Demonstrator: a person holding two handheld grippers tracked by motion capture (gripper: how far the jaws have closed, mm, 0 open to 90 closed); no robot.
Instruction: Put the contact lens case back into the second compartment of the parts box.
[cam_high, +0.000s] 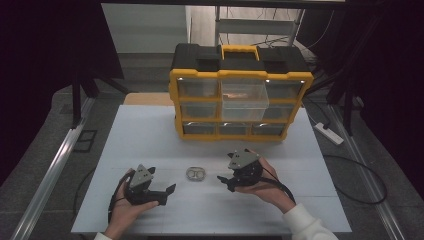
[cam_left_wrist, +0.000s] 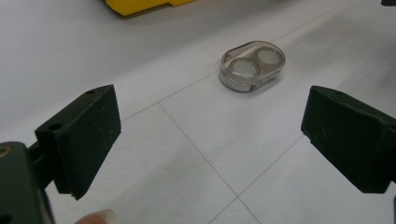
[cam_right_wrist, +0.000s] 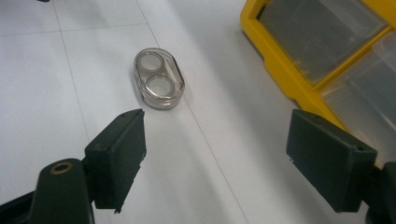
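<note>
- Your left gripper (cam_high: 167, 195) sits near the front edge of the tabletop (cam_high: 145, 140), left of centre, with its jaws spread wide and nothing between them.
- Your right gripper (cam_high: 225, 181) sits to the right of centre, a little farther from the front edge than the left one; its jaws are also spread wide and hold nothing.
- The small clear oval case (cam_high: 195, 174) lies flat on the tabletop between your two grippers, apart from both and closer to the front edge than to the far edge.
- In the left gripper view the case (cam_left_wrist: 252, 65) lies ahead of the jaws and beyond their tips, with bare table between; two round rings show through its clear lid.
- In the right gripper view the case (cam_right_wrist: 159, 78) lies ahead and toward the left jaw, just past its tip and not touching it.
- Nothing stands between either gripper and the case; the surface around it is bare white board crossed by thin seam lines.
- The yellow and black drawer organiser (cam_high: 241, 92) stands upright at the far edge of the tabletop, well apart from the case.
- One clear drawer (cam_high: 245, 101) in the middle column of the organiser is pulled out toward you, past the yellow frame.
- In the right gripper view the organiser's yellow frame (cam_right_wrist: 285, 79) runs close beside your right jaw, on the side away from the case.
- A white power strip (cam_high: 328, 133) lies on the floor beyond the right edge of the tabletop.
</note>
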